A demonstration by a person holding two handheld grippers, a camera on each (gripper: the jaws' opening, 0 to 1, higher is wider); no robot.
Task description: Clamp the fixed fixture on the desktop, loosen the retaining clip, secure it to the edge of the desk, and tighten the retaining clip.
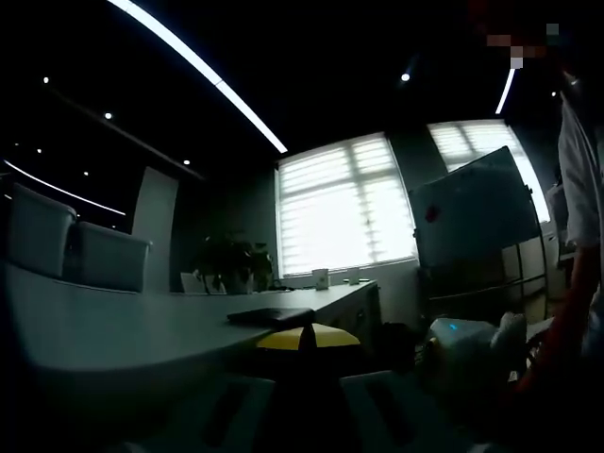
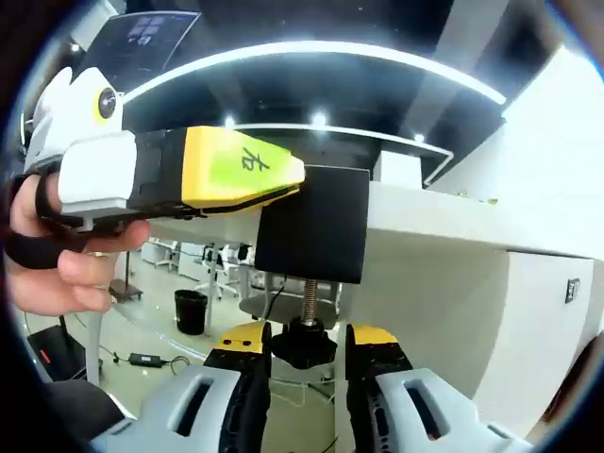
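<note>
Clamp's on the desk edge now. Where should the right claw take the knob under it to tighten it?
Grip the black knob at the bottom of the screw, across its sides, coming from below. The screw hangs straight down from the black clamp on the desk edge, so the knob turns about that line. The right claw already straddles it; the left claw steadies the clamp from the side.

The left gripper view is sitting very dim, backlit by blinded windows [image 1: 345,206] that are glaring white; ceiling light strips [image 1: 198,64] are streaking; the right gripper view is showing brighter, fisheye bending straight edges near its rim; its near jaws are blurring.
</note>
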